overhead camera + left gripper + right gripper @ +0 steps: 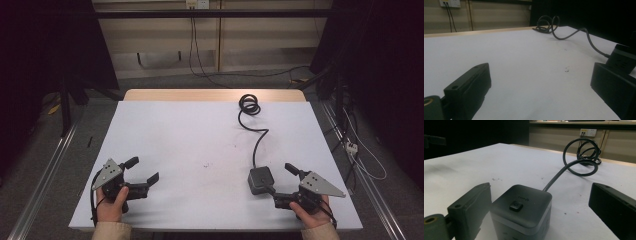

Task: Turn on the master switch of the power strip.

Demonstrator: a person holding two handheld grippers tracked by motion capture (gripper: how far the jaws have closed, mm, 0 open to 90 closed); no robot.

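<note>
A dark grey cube power socket [261, 179] sits on the white table sheet [200, 145] at the front right. Its black cable [258, 140] runs back to a coil [249, 105] near the far edge. My right gripper [280, 179] is open beside the cube. In the right gripper view the cube [521, 212] stands between the jaws of the right gripper [541, 195]: the left jaw is close against its side and the right jaw stands well apart. My left gripper [144, 170] rests open at the front left with nothing between its jaws. From the left gripper [541, 75] the cube [624, 58] shows at the far right.
The white sheet covers most of a wooden table [215, 95]. Metal rails [45, 175] run along both sides on the floor. Loose cables [365, 160] lie on the floor at the right. A wall socket [587, 132] sits on the back wall.
</note>
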